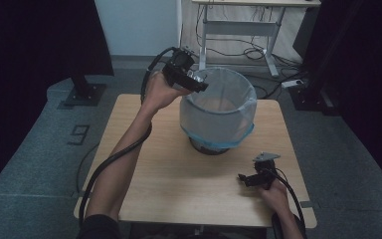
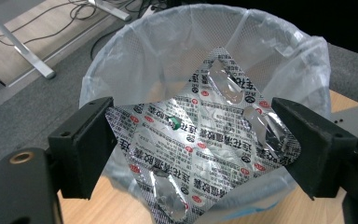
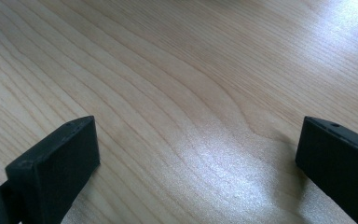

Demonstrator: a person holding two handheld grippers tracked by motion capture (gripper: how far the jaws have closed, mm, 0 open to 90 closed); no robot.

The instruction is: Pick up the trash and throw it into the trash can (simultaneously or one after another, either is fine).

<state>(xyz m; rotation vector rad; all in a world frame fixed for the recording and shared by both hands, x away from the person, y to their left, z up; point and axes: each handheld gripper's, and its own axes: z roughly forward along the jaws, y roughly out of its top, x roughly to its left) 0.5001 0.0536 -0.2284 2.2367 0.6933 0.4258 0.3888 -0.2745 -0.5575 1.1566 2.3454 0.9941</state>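
In the left gripper view, the two black jaws stand nearest, clamped on the edges of a silver blister pack [image 2: 205, 140] that spans the gap between them. The pack is foil with printed red and black characters, its pockets crushed and empty-looking. It hangs over the mouth of a bin [image 2: 279, 56] lined with a clear bag, just above the rim on the near side.

In the high view, the left gripper [image 1: 197, 79] is raised at the bin's [image 1: 219, 107] left rim, tilted down toward the opening, with the pack [image 1: 196, 77] as a small bright patch at its tip. The bin stands on the far middle of a wooden table [image 1: 189, 184]; a blue edge of the bag shows around its lower part.

The right gripper [image 1: 244, 178] rests low on the table near the right front corner, well apart from the bin. In the right gripper view its jaws stand wide apart with bare wood [image 3: 177, 93] between them.
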